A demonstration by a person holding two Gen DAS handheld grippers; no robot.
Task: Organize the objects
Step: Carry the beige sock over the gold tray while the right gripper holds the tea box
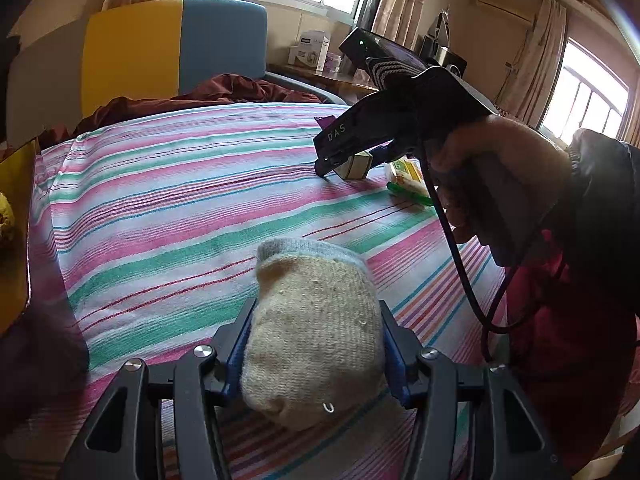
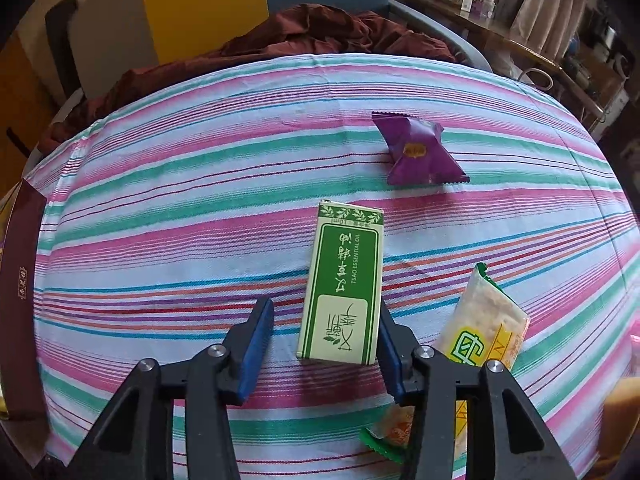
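The left tool (image 1: 316, 344) points forward and down, clenched on a beige sock (image 1: 312, 332). The right tool (image 2: 326, 344), tilted steeply downward, stands released around a green box (image 2: 342, 286), its right pad touching it.

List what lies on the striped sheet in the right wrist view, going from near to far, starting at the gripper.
right gripper → green essential oil box → purple snack packet → dark red blanket at the far edge of the striped sheet.
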